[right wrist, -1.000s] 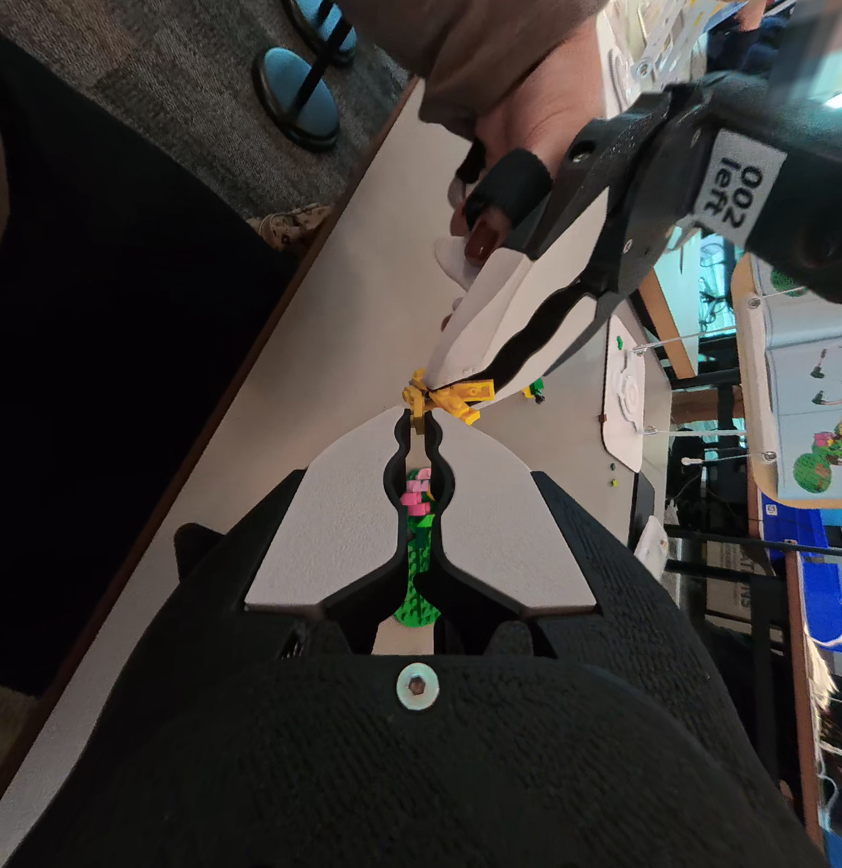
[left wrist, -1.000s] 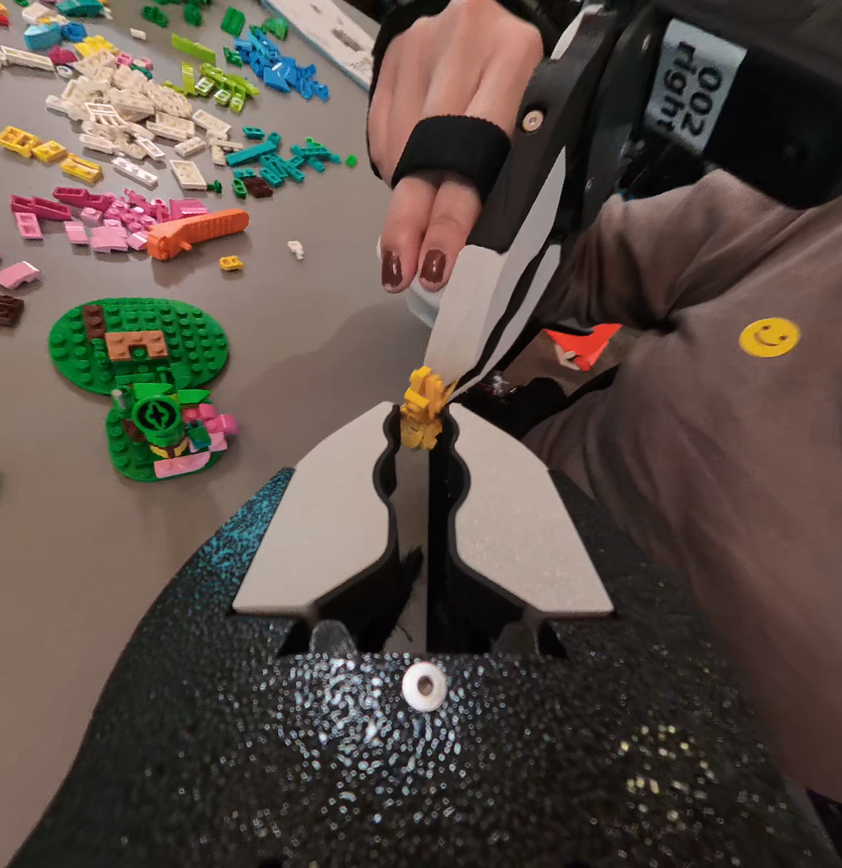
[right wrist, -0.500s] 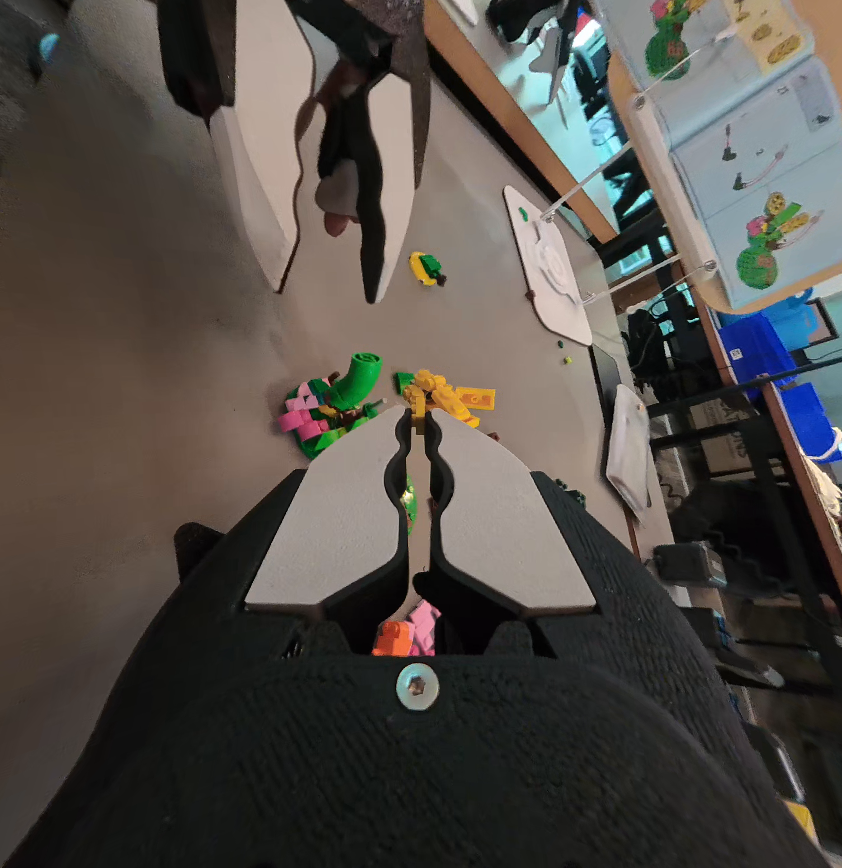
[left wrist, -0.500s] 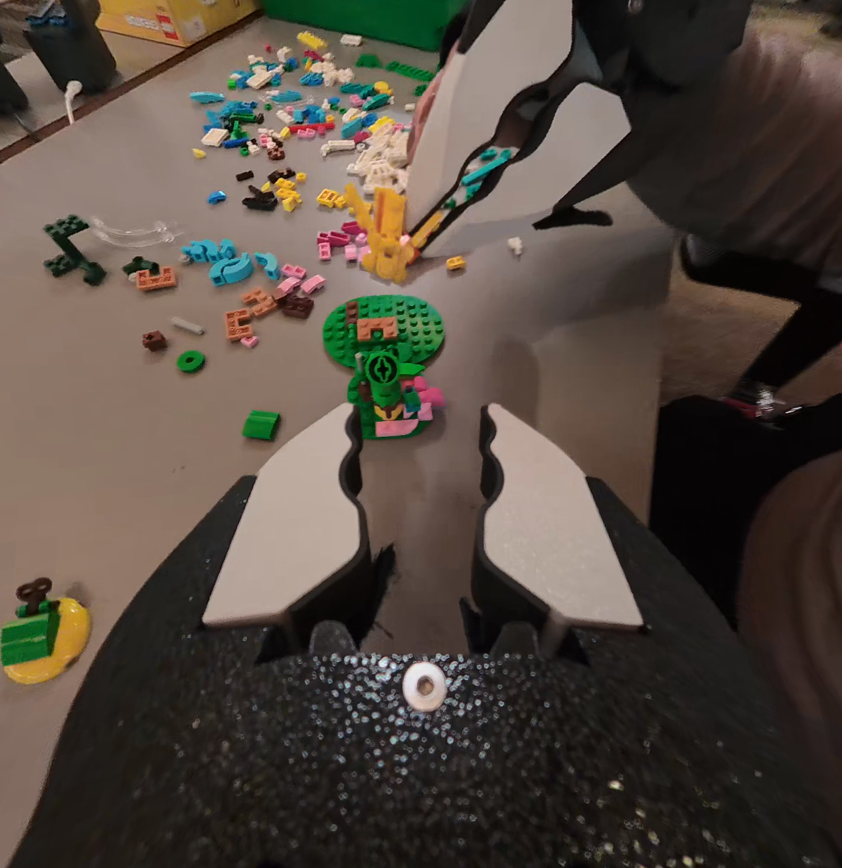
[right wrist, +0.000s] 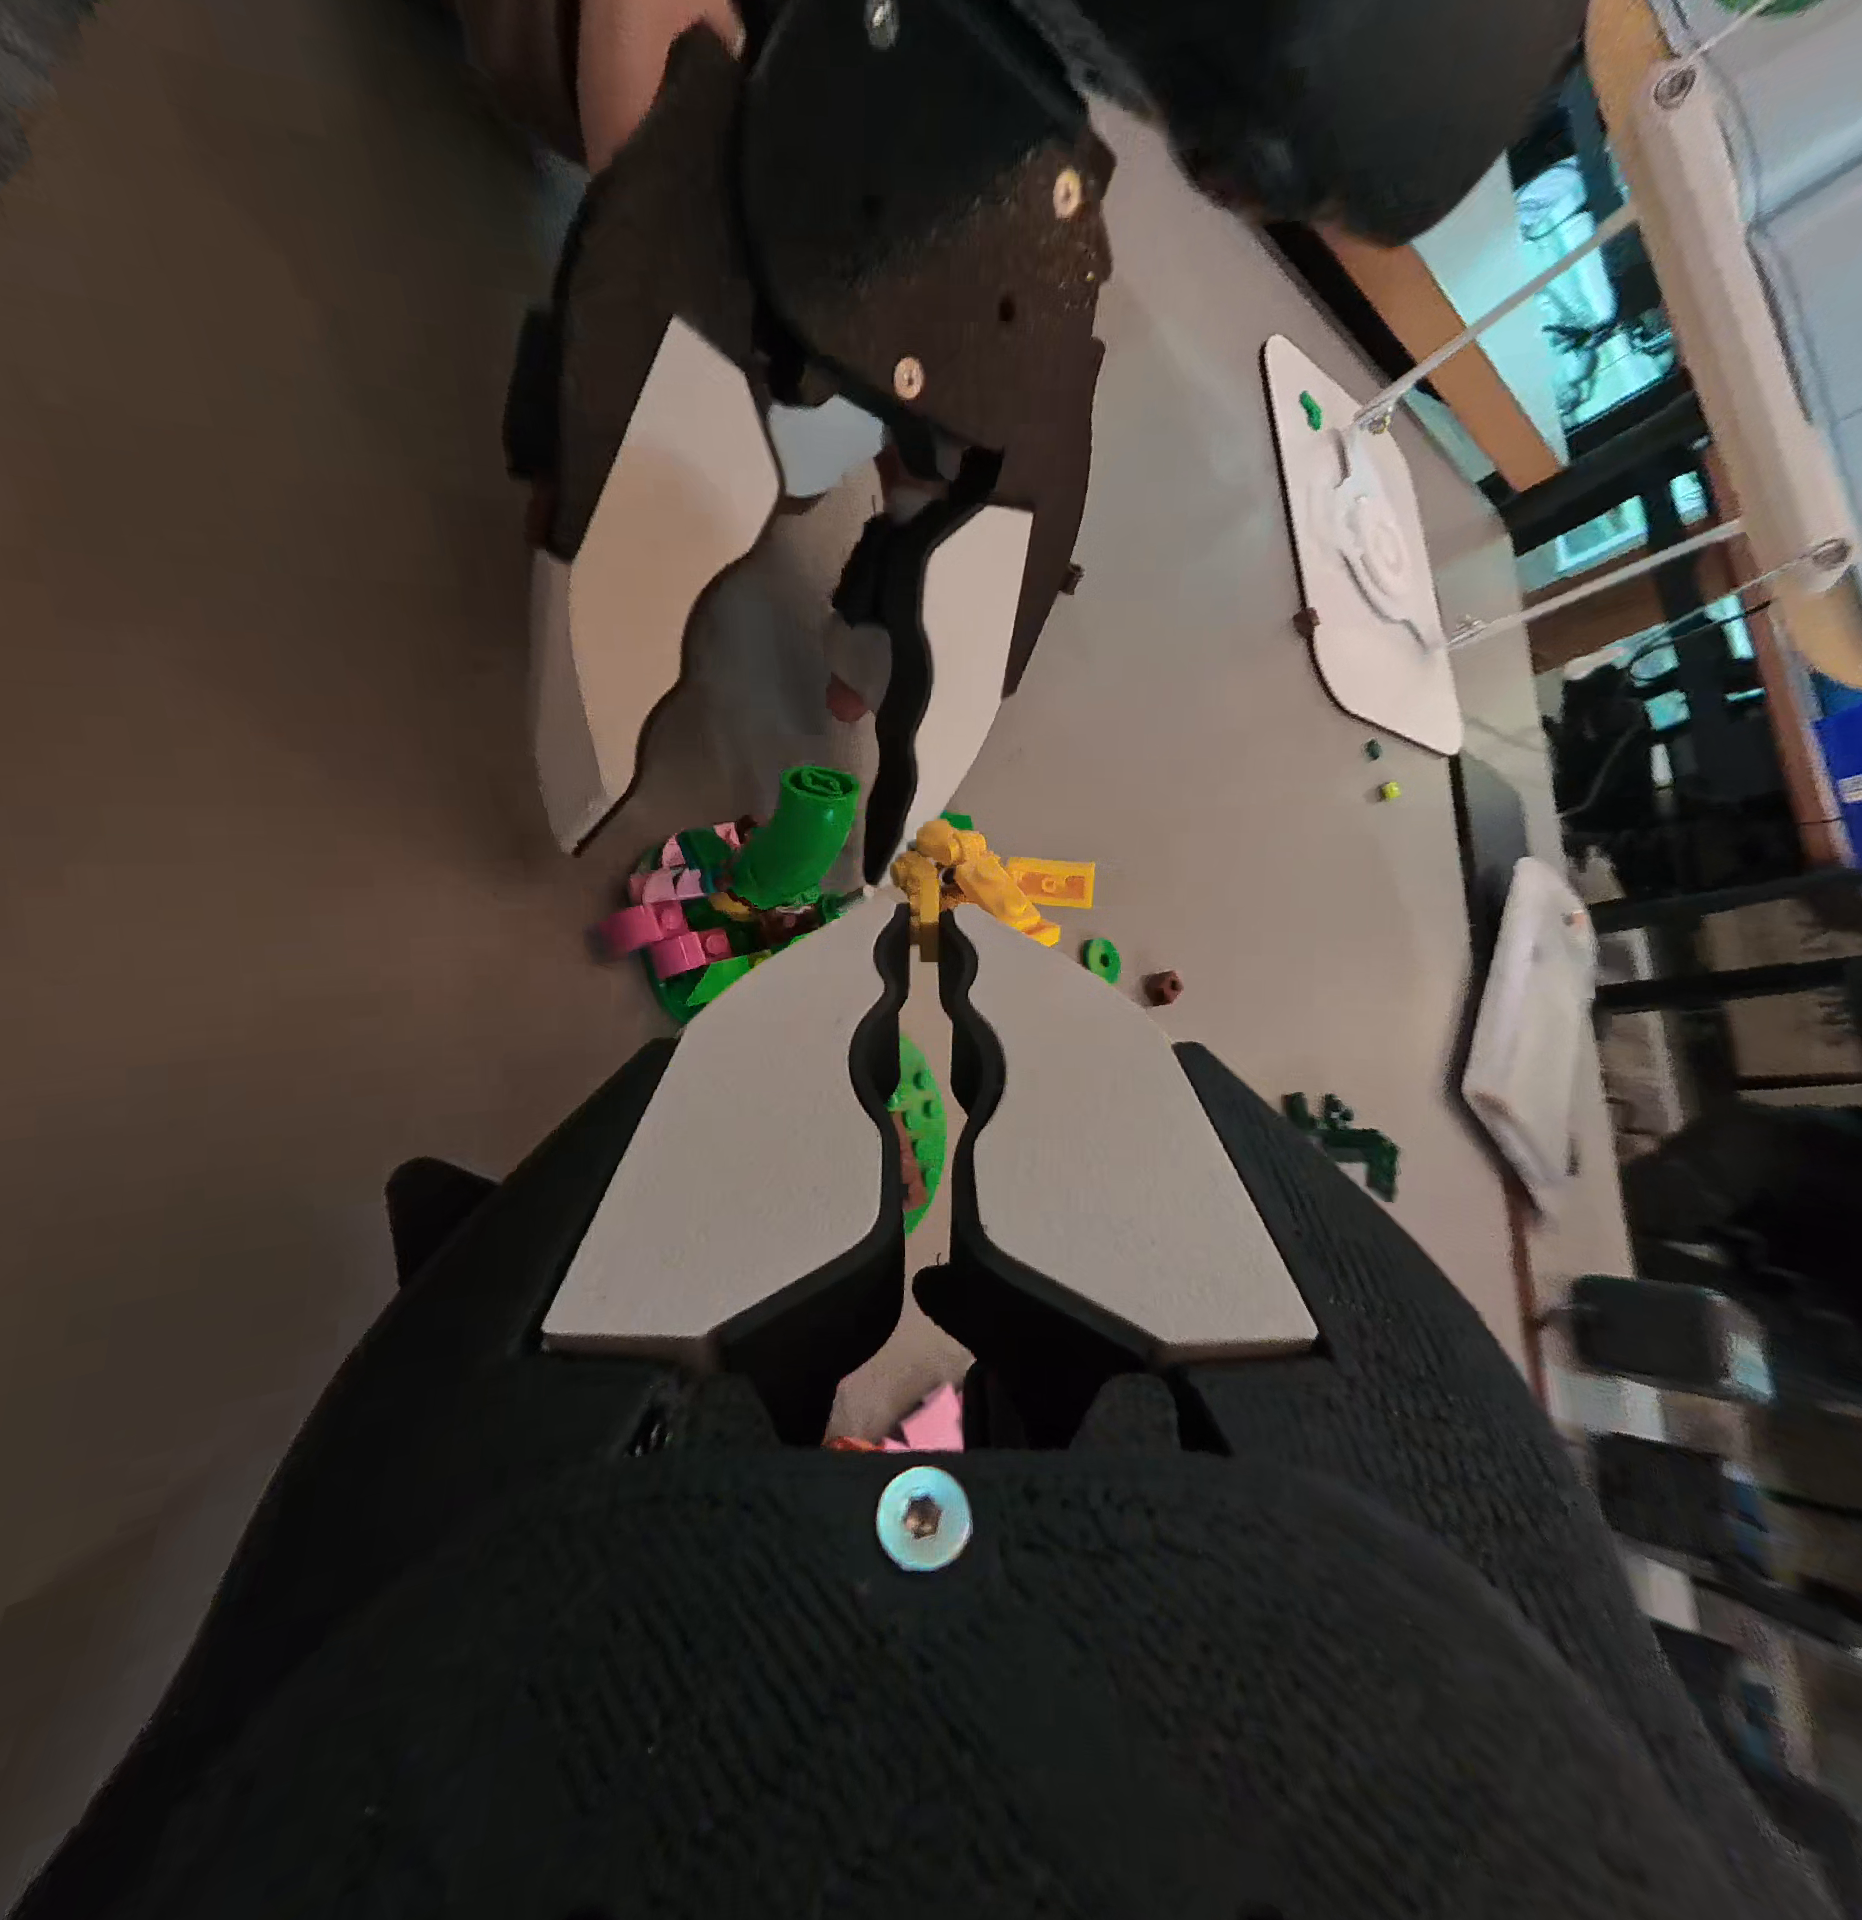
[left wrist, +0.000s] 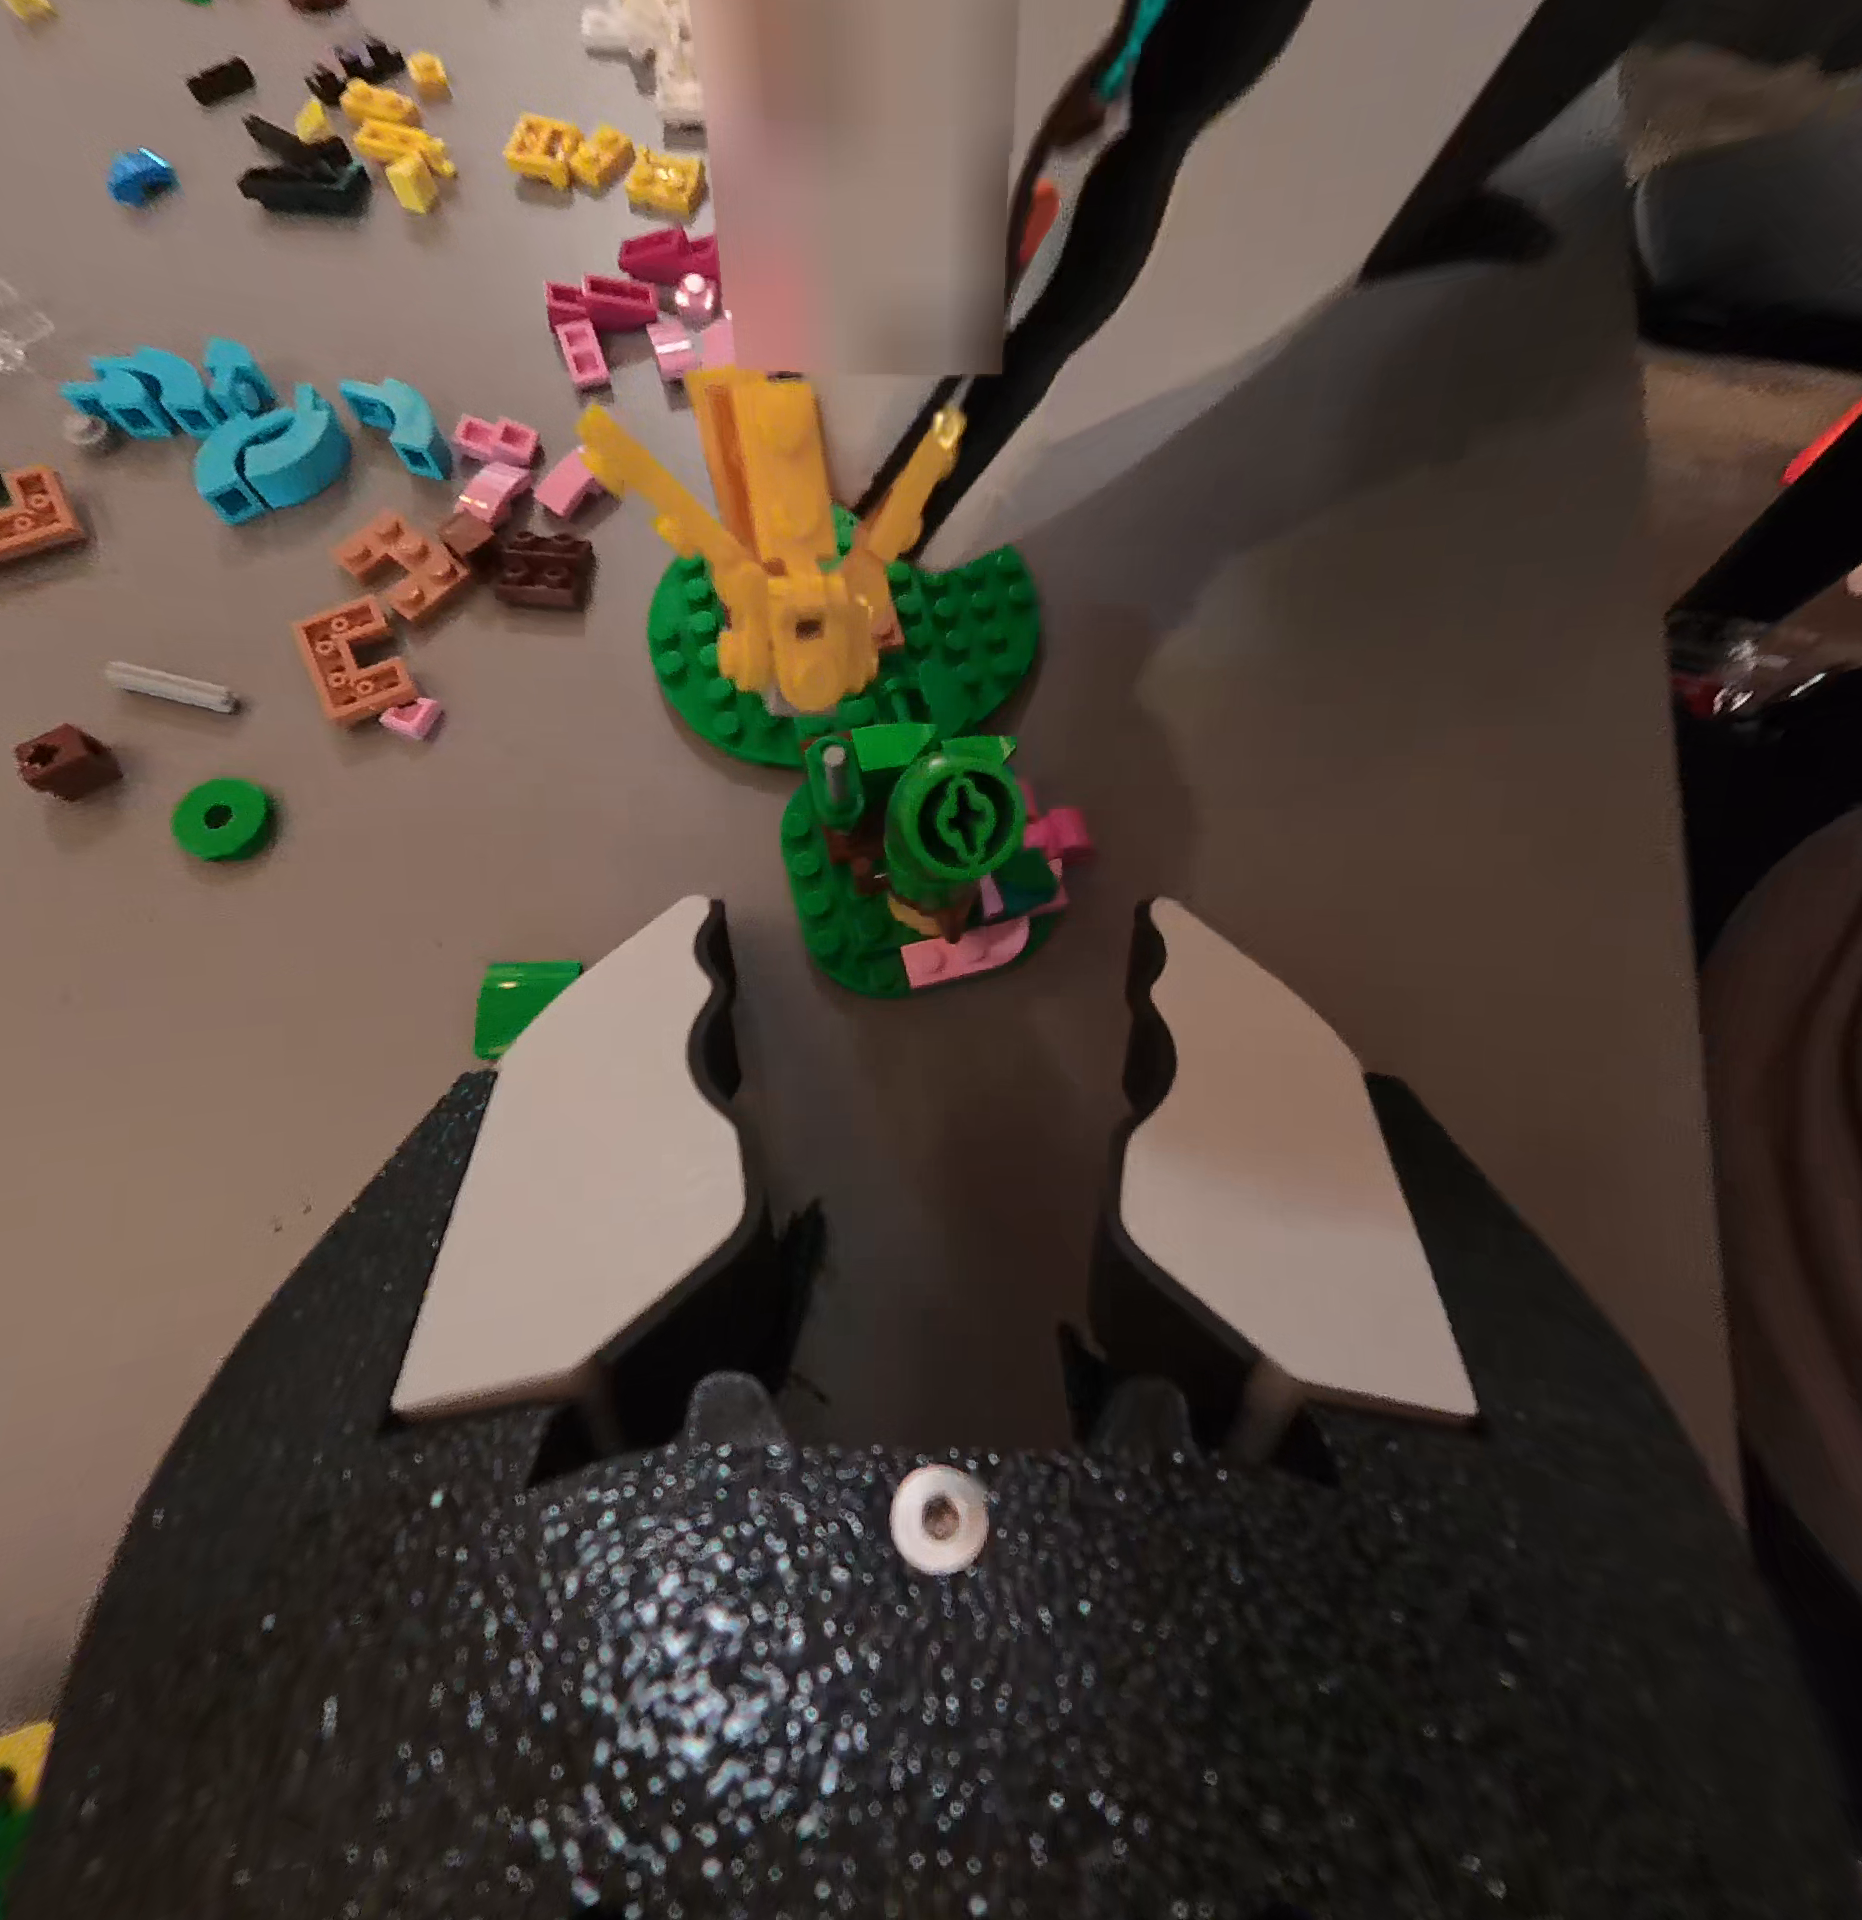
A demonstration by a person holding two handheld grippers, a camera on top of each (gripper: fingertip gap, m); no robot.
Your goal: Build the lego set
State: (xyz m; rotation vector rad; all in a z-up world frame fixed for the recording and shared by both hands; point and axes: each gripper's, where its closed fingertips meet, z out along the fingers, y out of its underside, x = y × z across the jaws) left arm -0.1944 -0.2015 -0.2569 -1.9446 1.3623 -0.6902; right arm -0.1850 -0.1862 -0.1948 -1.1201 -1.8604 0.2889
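Observation:
My right gripper [right wrist: 925, 920] is shut on a yellow lego assembly [right wrist: 968, 873] with wing-like plates. In the left wrist view it comes in from the top [left wrist: 911, 488] and holds the yellow assembly [left wrist: 792, 582] just above a round green plate [left wrist: 968, 644]. In front of that plate stands a small green base with a curved green stem [left wrist: 948, 831] and pink pieces, also in the right wrist view [right wrist: 797, 842]. My left gripper [left wrist: 932, 935] is open and empty, just short of the green base. It also shows open in the right wrist view [right wrist: 729, 821].
Loose bricks lie left of the builds: blue curved pieces [left wrist: 262, 436], brown plates [left wrist: 387, 623], yellow bricks [left wrist: 594, 156], a green ring [left wrist: 222, 818], a green slope [left wrist: 522, 997]. A white board [right wrist: 1363, 561] lies farther off. The table edge [left wrist: 1675, 727] runs on the right.
My left gripper let go of the yellow assembly, opened and drew back. My right gripper carried the assembly down over the green plates.

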